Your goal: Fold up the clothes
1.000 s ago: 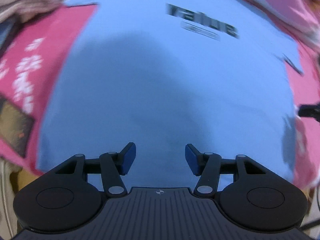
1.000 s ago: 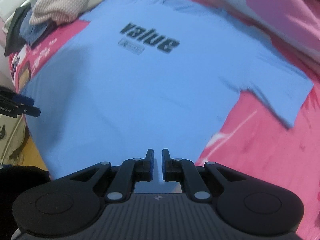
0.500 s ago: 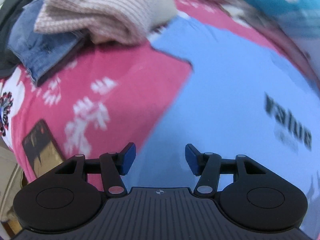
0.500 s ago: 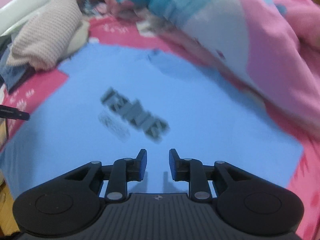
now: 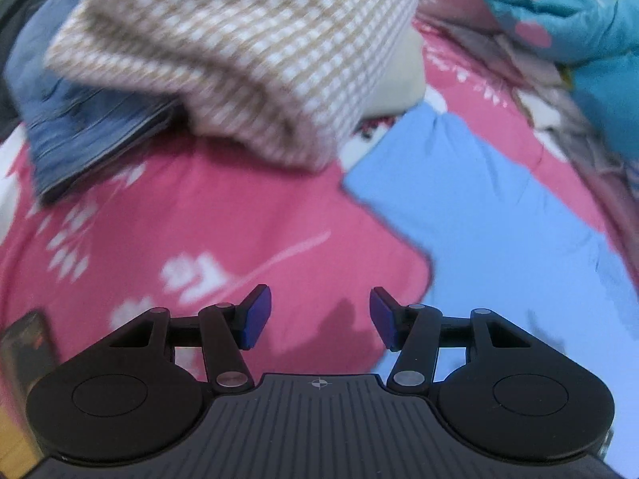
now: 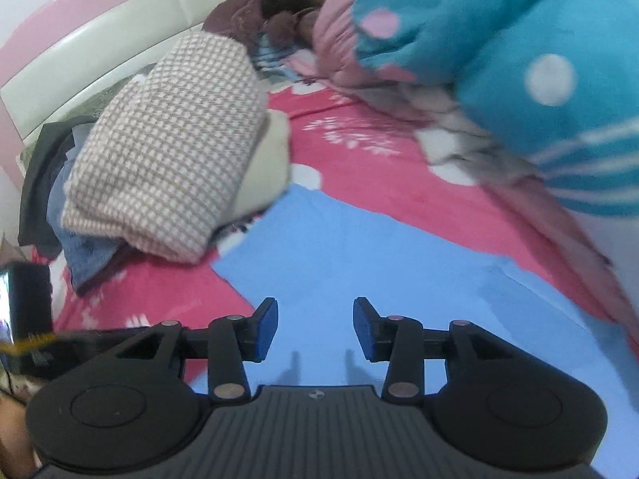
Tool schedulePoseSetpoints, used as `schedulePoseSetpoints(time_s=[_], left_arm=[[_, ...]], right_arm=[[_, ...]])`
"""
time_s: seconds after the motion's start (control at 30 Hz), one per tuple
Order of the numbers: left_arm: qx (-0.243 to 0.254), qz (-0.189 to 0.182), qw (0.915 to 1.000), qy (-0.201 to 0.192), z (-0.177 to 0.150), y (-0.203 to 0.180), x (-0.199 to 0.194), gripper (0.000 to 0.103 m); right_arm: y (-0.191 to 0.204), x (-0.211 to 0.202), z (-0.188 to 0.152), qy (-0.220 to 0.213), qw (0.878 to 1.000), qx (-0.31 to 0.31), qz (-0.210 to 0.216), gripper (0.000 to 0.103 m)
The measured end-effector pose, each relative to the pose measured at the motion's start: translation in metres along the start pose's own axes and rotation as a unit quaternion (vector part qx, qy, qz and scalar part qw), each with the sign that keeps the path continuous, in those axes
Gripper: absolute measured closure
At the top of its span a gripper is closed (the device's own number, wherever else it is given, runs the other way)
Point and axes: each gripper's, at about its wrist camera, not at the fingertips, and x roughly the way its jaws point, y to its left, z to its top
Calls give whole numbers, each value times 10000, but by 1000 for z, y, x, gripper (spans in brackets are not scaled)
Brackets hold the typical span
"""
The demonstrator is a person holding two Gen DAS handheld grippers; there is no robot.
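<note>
A light blue T-shirt (image 5: 499,215) lies flat on the pink floral bedsheet (image 5: 199,215); its left sleeve reaches toward the pile of clothes. My left gripper (image 5: 320,318) is open and empty, low over the pink sheet just left of the sleeve edge. In the right wrist view the same blue T-shirt (image 6: 359,255) fills the lower middle. My right gripper (image 6: 315,329) is open and empty, low over the shirt's upper part near the sleeve.
A folded beige checked garment (image 5: 247,48) lies on blue denim (image 5: 72,127) at the back left, also in the right wrist view (image 6: 167,151). A teal and pink quilt (image 6: 519,80) is bunched at the right. A white and pink headboard (image 6: 80,52) stands behind.
Both grippers moved up the shirt toward the collar and left sleeve. The right gripper opened from shut to wide open. The printed word has left both views.
</note>
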Motion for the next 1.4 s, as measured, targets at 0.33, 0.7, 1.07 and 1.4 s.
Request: schedulePoseSetpoints(time_s=[0.33, 0.7, 1.07, 1.4], left_arm=[[-438, -439, 9981, -11, 39, 9, 48, 49], [-340, -846, 9955, -242, 41, 7, 55, 51], [-194, -885, 9956, -236, 45, -3, 67, 62], [135, -909, 9947, -455, 46, -15, 69, 97]], right_arm=[[16, 101, 65, 661, 9940, 833, 270, 59], [9, 154, 85, 1104, 9816, 1481, 492, 59], [18, 211, 114, 1657, 9712, 1673, 365, 59], [32, 254, 120, 2172, 9653, 1453, -2, 59]])
